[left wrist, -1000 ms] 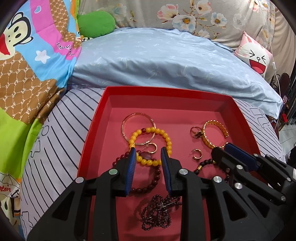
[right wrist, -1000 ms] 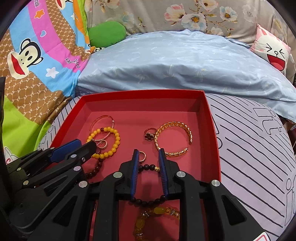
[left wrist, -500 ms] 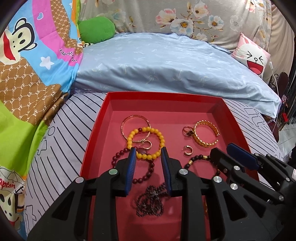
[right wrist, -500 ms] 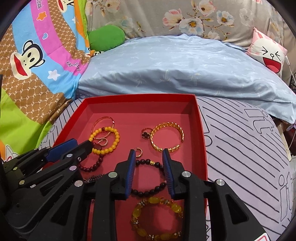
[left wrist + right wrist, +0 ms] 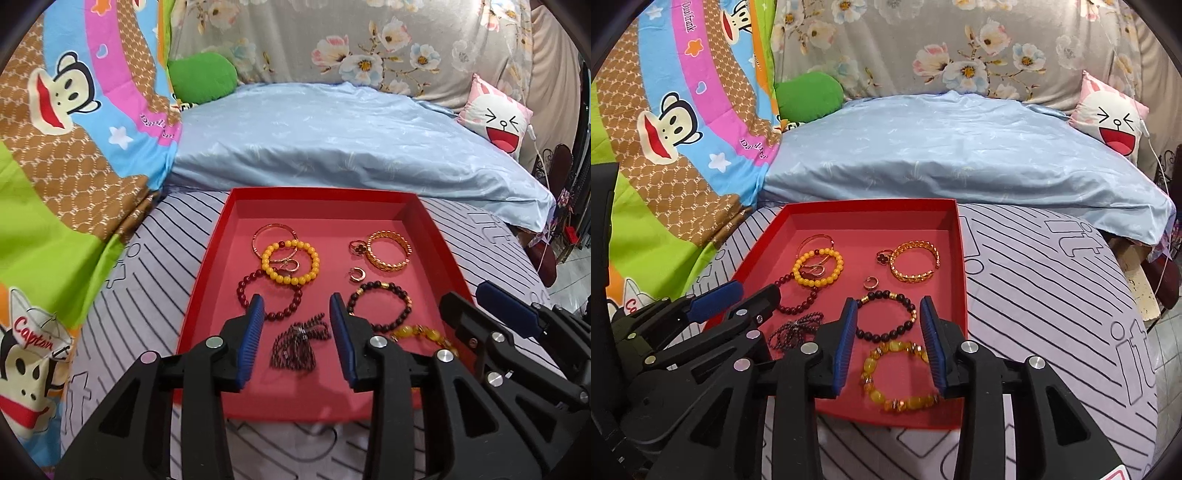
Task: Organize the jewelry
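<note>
A red tray [image 5: 207,273] [image 5: 961,258] on the striped bed holds several jewelry pieces. There is a yellow bead bracelet [image 5: 290,261] [image 5: 818,267], a dark red bead bracelet [image 5: 269,297], a gold cuff [image 5: 388,251] [image 5: 914,260], a black bead bracelet [image 5: 380,308] [image 5: 886,315], an amber bracelet [image 5: 897,376] and a dark bead necklace heap [image 5: 297,341] [image 5: 794,328]. My left gripper [image 5: 296,339] is open and empty above the necklace heap. My right gripper [image 5: 888,343] is open and empty above the black and amber bracelets.
A pale blue quilt [image 5: 332,140] lies behind the tray. A cartoon monkey blanket [image 5: 74,129] is at the left, a green cushion [image 5: 203,75] at the back and a rabbit pillow [image 5: 498,122] at the right. Striped sheet [image 5: 1052,295] surrounds the tray.
Both grippers have pulled back from the tray and opened wider. More of the tray's near side shows, with the amber bracelet and necklace heap in full view.
</note>
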`<state>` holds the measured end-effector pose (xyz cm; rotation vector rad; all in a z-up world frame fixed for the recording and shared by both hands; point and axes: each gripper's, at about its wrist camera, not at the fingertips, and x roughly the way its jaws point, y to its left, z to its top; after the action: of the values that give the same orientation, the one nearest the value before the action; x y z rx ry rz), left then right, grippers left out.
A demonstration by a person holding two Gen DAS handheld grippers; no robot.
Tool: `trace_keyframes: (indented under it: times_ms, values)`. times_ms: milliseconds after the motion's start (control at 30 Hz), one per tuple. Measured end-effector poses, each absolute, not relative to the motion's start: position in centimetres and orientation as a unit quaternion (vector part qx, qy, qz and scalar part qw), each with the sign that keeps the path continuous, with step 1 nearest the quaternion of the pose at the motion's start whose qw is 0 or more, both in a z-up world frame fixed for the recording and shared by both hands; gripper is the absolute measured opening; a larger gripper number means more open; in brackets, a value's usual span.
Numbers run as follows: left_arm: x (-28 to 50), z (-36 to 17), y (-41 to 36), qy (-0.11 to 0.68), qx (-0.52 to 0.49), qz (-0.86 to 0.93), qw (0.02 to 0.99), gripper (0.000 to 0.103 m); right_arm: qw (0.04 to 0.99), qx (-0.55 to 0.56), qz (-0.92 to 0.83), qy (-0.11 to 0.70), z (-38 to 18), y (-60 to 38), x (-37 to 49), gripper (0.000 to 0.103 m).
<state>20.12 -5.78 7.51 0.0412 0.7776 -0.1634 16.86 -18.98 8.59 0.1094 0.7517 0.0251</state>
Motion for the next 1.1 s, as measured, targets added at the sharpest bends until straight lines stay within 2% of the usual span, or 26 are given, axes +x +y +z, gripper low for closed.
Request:
trace_keyframes:
  times_ms: [100, 300, 500, 667, 767, 867, 1100]
  values:
    - [18.6, 7.8, -5.7, 0.380, 0.020, -0.080, 0.921, 0.035, 0.930, 0.054, 0.008, 0.363, 8.8, -18.9, 15.4, 0.035]
    - [16.1, 7.4, -5.4, 0.381, 0.030, -0.063, 0.922, 0.045, 0.928, 0.057, -0.002, 0.369, 8.5, -18.7, 12.9, 0.037]
    - [14.3, 6.8, -4.5, 0.387, 0.025, -0.048, 0.921, 0.058, 0.928, 0.050, -0.023, 0.369, 8.1, -18.6, 11.0, 0.050]
    - [13.6, 6.1, -3.7, 0.393, 0.023, -0.033, 0.919, 0.077, 0.926, 0.051, -0.034, 0.373, 7.5, -18.9, 10.1, 0.062]
    - [13.3, 5.8, -3.0, 0.395, 0.016, -0.022, 0.918, 0.088, 0.925, 0.062, -0.038, 0.374, 7.2, -19.4, 9.8, 0.073]
    - [13.0, 5.5, -2.6, 0.394, 0.016, -0.019, 0.919, 0.091, 0.924, 0.067, -0.039, 0.374, 6.9, -19.6, 9.4, 0.083]
    - [12.7, 4.9, -2.3, 0.401, 0.019, -0.015, 0.916, 0.093, 0.925, 0.045, -0.044, 0.374, 6.6, -18.9, 9.0, 0.084]
